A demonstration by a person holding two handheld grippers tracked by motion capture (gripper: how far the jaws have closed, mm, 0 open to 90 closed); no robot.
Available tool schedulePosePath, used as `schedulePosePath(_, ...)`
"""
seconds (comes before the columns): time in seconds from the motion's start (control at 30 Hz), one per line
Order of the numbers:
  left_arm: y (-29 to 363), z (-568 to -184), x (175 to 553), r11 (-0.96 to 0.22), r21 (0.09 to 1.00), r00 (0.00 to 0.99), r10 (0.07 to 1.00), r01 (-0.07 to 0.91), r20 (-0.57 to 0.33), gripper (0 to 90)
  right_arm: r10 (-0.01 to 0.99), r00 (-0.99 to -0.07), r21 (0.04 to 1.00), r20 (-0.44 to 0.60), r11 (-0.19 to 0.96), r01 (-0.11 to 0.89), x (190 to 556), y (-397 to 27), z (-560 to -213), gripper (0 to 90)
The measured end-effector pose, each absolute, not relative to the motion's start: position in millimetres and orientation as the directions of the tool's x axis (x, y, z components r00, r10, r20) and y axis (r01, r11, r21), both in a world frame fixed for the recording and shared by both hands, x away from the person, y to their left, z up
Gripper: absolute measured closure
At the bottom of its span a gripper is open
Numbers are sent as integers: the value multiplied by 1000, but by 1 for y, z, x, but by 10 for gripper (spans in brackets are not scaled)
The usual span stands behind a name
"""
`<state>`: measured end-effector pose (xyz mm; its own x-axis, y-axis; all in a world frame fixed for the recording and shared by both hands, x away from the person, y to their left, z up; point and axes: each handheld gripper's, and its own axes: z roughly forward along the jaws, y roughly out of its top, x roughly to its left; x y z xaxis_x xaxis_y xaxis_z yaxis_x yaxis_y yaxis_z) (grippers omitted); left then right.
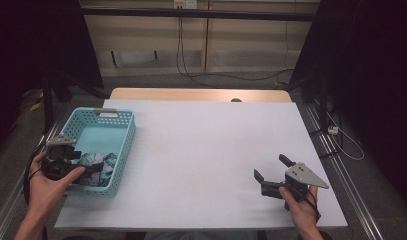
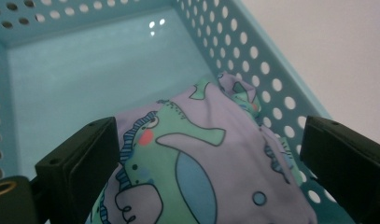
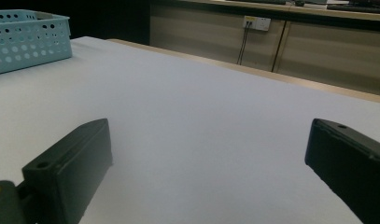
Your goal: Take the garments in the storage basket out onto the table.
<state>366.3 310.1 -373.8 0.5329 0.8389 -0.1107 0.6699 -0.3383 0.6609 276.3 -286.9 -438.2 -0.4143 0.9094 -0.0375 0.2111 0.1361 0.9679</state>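
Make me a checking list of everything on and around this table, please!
Surface: white table top, bare apart from the basket at its left side.
Job's things: patterned cloth with cartoon animals, lying in the near end of the turquoise basket.
Clutter: nothing seen.
Grippers: left tongs open, jaws either side of the cloth inside the basket; right tongs open, low over the table near its right front corner, holding nothing.
Cables: a black cable loops by the left hand; wires hang from a wall socket and trail across the floor.
Surroundings: pale wall panels behind, dark curtains at both sides.
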Motion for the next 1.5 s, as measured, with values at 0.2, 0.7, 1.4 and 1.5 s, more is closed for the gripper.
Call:
schedulePosePath(0.2, 308, -382, 377, -362, 585, 530, 836, 726, -140, 55, 904, -426, 968, -39, 140, 208, 276, -286, -438, 0)
schedulePosePath(0.7, 297, -395, 385, -412, 474, 526, 840, 778, -134, 22, 895, -444, 966, -40, 148, 211, 276, -283, -439, 0)
schedulePosePath(1.4, 279, -405, 406, -499, 304, 546, 833, 811, -90, 17, 889, -457, 963, -43, 159, 218, 276, -282, -439, 0)
schedulePosePath(1.5, 279, -407, 411, -508, 283, 552, 828, 813, -98, 16, 888, -458, 963, -42, 159, 219, 276, -282, -439, 0)
